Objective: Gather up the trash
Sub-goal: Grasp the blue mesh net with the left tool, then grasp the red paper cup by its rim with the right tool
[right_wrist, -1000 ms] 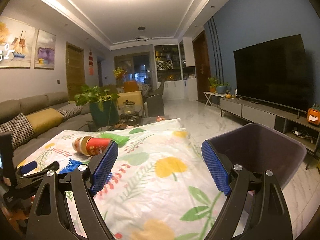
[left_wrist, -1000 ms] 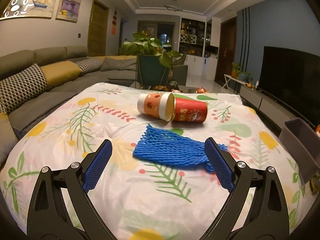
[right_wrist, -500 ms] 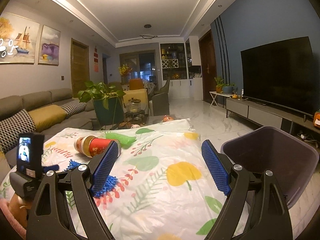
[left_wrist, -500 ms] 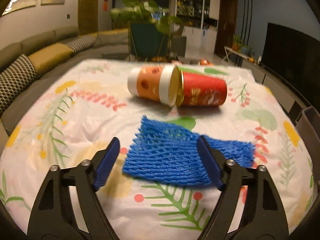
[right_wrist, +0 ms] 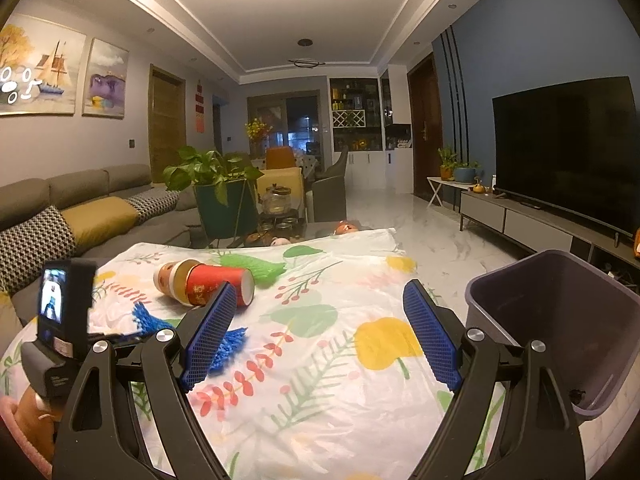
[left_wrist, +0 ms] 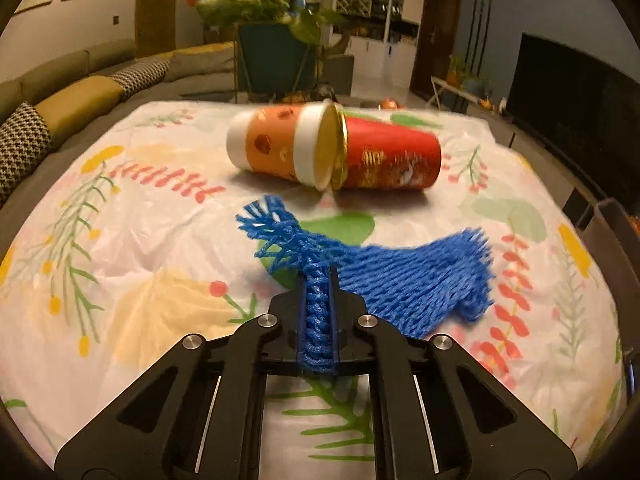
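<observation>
Left wrist view low and close over the floral plastic tablecloth (left_wrist: 160,240), right wrist view higher, further back, both sharing the red paper cup (left_wrist: 390,158).

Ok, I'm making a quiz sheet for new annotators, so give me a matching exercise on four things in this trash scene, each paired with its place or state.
Things:
1. blue foam net
2. red cup
3. grey bin
4. right gripper

Places or states:
A. open, holding nothing
B. lying on its side, mouth to mouth with the orange cup
C. off the table's right edge
D. pinched in the left gripper

Pairs: 1-D, 2-B, 3-C, 4-A
</observation>
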A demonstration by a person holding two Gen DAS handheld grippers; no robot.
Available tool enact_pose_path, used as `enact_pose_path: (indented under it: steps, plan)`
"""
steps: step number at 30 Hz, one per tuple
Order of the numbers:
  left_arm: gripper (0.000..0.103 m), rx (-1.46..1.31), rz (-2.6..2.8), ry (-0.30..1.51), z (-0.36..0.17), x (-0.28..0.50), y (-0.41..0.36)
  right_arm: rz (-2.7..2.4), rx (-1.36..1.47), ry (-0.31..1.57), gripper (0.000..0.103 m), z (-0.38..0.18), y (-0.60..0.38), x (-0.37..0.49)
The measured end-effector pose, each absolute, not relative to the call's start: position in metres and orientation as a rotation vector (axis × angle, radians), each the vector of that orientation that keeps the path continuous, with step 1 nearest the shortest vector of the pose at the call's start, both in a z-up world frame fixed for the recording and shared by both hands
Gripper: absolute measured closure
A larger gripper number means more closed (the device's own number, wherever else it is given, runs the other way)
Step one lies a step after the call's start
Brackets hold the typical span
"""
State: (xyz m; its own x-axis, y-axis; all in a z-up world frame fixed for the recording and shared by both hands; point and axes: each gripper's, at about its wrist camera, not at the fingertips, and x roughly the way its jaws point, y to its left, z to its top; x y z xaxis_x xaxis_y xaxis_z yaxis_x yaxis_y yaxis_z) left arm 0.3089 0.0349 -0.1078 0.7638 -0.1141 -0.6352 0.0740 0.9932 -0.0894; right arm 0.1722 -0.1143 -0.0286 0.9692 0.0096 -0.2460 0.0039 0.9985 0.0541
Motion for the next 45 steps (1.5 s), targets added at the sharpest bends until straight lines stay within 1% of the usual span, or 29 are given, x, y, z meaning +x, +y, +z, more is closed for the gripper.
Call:
enact_pose_path:
  steps: [6,12,15,17,23,33,36,38,39,41,45]
  plan:
    - [0.095,-0.131,-0.059,0.58,-0.083,0.28,0.057,0.035,0.045,0.274,0.02,-0.028,-0.096,0.187]
    - [0.095,-0.177,0.035,0.456,-0.045,0.257,0.093,0.084,0.01,0.3,0.02,-0.028,-0.056,0.214]
    - [0.095,-0.176,0.083,0.406,-0.031,0.249,0.108,0.107,-0.017,0.321,0.024,-0.031,-0.033,0.233]
    - [0.095,-0.184,0.119,0.374,-0.023,0.243,0.119,0.116,-0.039,0.337,0.025,-0.034,-0.015,0.249]
    - [0.095,-0.203,0.154,0.327,-0.014,0.237,0.139,0.098,-0.092,0.402,0.029,-0.046,0.02,0.291]
    - [0.095,-0.232,0.133,0.313,-0.013,0.243,0.154,0.034,-0.18,0.47,0.03,-0.07,0.048,0.335]
    - [0.095,-0.235,0.122,0.319,-0.015,0.247,0.154,0.018,-0.192,0.484,0.035,-0.073,0.052,0.343]
    - [0.095,-0.237,0.119,0.32,-0.018,0.248,0.153,-0.001,-0.205,0.489,0.035,-0.075,0.056,0.348]
    - [0.095,-0.237,0.118,0.321,-0.019,0.248,0.153,-0.002,-0.208,0.494,0.039,-0.076,0.057,0.35]
    - [0.095,-0.243,0.111,0.326,-0.021,0.248,0.153,-0.007,-0.218,0.507,0.041,-0.079,0.059,0.355]
    - [0.095,-0.244,0.104,0.335,-0.023,0.249,0.153,-0.011,-0.212,0.536,0.052,-0.083,0.057,0.36]
